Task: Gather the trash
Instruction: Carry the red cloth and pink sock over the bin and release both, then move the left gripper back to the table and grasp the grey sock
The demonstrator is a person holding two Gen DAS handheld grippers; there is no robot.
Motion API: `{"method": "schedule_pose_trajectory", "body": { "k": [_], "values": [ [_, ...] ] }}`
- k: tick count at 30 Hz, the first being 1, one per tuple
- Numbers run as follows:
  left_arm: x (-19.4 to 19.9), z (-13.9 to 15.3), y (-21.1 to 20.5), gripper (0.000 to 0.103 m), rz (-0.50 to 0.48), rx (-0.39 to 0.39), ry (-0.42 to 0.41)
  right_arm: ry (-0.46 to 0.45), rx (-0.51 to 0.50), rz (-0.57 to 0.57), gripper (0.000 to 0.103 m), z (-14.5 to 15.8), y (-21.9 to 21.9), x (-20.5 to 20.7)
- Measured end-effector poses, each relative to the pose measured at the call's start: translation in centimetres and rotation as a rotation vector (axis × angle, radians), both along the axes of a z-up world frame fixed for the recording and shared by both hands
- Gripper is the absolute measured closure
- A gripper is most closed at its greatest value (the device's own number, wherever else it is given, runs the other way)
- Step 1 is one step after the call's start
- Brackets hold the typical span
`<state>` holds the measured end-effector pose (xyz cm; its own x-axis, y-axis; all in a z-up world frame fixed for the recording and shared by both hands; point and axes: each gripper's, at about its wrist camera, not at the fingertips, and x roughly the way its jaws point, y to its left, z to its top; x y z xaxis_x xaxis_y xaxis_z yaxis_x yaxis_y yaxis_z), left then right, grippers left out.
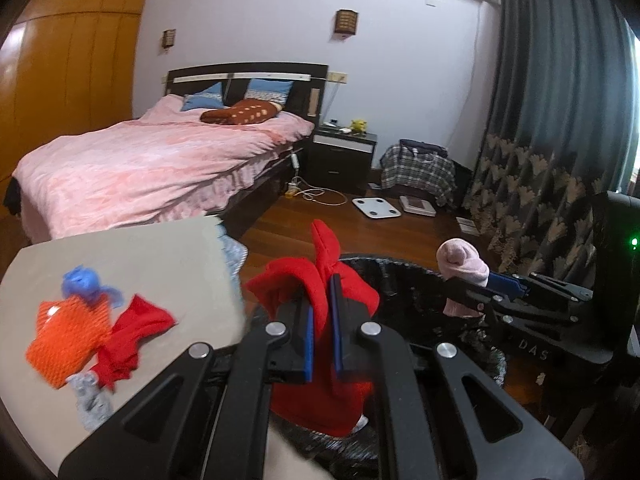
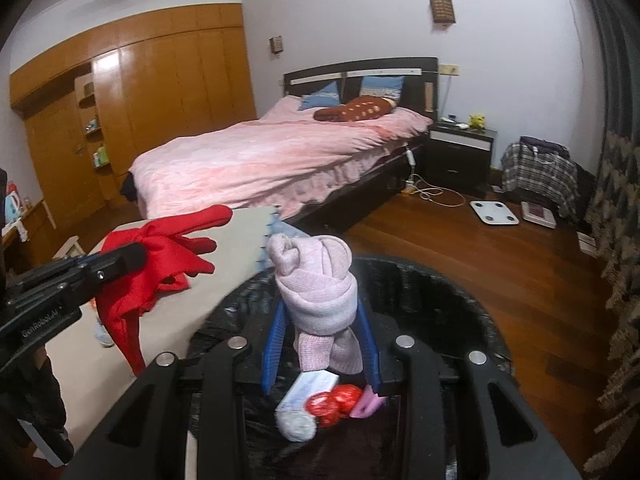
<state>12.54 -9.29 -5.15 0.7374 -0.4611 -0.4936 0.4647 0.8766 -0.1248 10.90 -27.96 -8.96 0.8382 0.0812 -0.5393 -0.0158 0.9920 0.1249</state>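
Note:
My left gripper [image 1: 322,284] is shut on a red glove [image 1: 320,392], which hangs over the near rim of a bin lined with a black bag [image 1: 404,268]. My right gripper [image 2: 320,308] is shut on a rolled pink sock [image 2: 316,292] above the open bin [image 2: 440,280]. In the right wrist view the left gripper [image 2: 132,260] shows at the left with the red glove [image 2: 160,252]. At the right of the left wrist view the right gripper [image 1: 460,284] holds the pink sock [image 1: 464,268]. Red wrappers [image 2: 332,400], a grey ball [image 2: 296,424] and a white packet [image 2: 312,388] lie in the bin.
A grey table [image 1: 140,252] left of the bin carries an orange net [image 1: 68,336], a blue scrap [image 1: 84,284], another red glove [image 1: 128,336] and a grey sock [image 1: 92,404]. Behind are a pink bed [image 1: 152,164], a nightstand [image 1: 344,152], floor scales [image 1: 376,208] and a dark curtain [image 1: 552,120].

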Motion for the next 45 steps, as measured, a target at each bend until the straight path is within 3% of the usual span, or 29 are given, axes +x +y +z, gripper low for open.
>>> {"method": "schedule_pose_trajectory", "body": {
  "k": [7, 10, 12, 13, 14, 17, 19, 21, 23, 29, 38, 45],
  "values": [
    [1.6, -1.2, -4.1, 0.097, -0.074, 0.001, 0.018, 0.02, 0.003, -0.048, 0.069, -1.1, -2.8, 0.1],
    [2.3, -1.8, -5.6, 0.093, -0.108, 0.002, 0.044, 0.031, -0.005, -0.067, 0.064, -1.5, -3.5, 0.1],
    [2.7, -2.2, -6.0, 0.078, -0.13, -0.008, 0.07, 0.032, -0.007, -0.086, 0.053, -1.7, -4.0, -0.1],
    [2.8, -2.5, -6.1, 0.063, -0.14, -0.013, 0.084, 0.026, -0.007, -0.095, 0.047, -1.7, -4.4, -0.3],
    [2.7, -2.6, -6.1, 0.057, -0.141, -0.014, 0.088, 0.022, -0.009, -0.1, 0.044, -1.6, -4.7, -0.2],
    [2.6, -3.0, -5.4, 0.057, -0.145, -0.003, 0.098, 0.013, -0.017, -0.117, 0.031, -1.5, -4.8, -0.7],
    [2.5, -3.0, -4.5, 0.055, -0.135, 0.001, 0.103, 0.009, -0.011, -0.119, 0.016, -1.3, -4.7, -0.9],
    [2.0, -2.8, -3.2, 0.049, -0.111, 0.007, 0.087, -0.003, -0.01, -0.12, 0.006, -1.1, -4.1, -1.3],
    [1.5, -2.4, -2.0, 0.038, -0.08, 0.016, 0.067, -0.01, -0.008, -0.109, 0.006, -0.9, -3.4, -1.5],
    [-0.1, -1.3, 3.5, 0.026, 0.049, 0.051, 0.012, -0.007, 0.025, -0.037, 0.006, -0.4, 0.3, -0.8],
    [-1.7, -1.4, 13.9, 0.024, 0.291, 0.117, -0.007, -0.021, 0.042, 0.163, 0.006, -0.9, 9.6, 0.9],
    [-2.0, -3.0, 18.8, 0.024, 0.414, 0.15, 0.03, -0.013, 0.057, 0.302, 0.006, -2.1, 15.8, 2.5]
  ]
}}
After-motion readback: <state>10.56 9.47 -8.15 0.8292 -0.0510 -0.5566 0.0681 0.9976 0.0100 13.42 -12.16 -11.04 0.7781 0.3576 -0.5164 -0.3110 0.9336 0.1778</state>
